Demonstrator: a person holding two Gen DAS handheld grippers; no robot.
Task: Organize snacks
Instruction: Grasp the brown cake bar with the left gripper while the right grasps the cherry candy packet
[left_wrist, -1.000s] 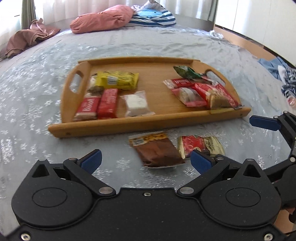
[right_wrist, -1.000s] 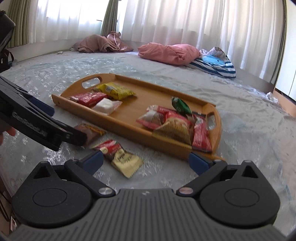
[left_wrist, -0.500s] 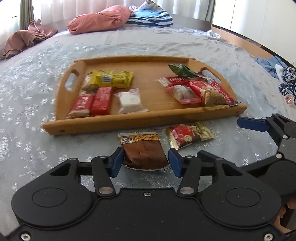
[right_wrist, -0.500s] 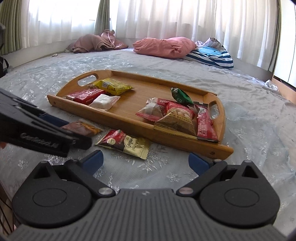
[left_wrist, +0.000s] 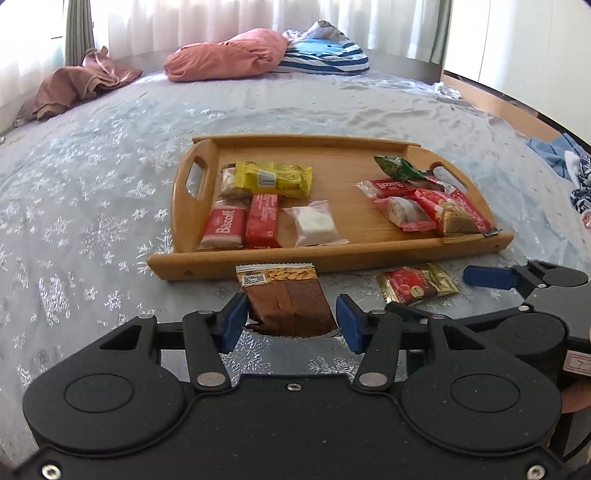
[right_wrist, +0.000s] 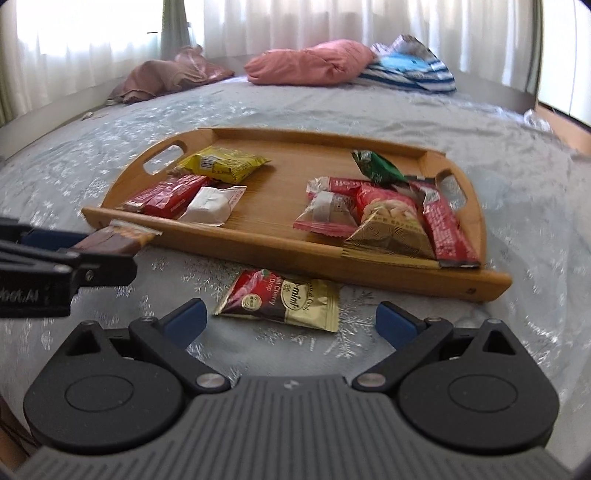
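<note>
A second ago the left gripper (left_wrist: 290, 322) stood spread above the bedspread; now its pads pinch the brown almond bar (left_wrist: 286, 301) and have it raised a little, just short of the wooden tray's (left_wrist: 332, 254) near rim. That snack looks ready to join the rows inside. The right gripper (right_wrist: 290, 320) has come closer to the red-and-gold candy packet (right_wrist: 282, 298), jaws spread wide around nothing, the packet lying flat before the tray.
</note>
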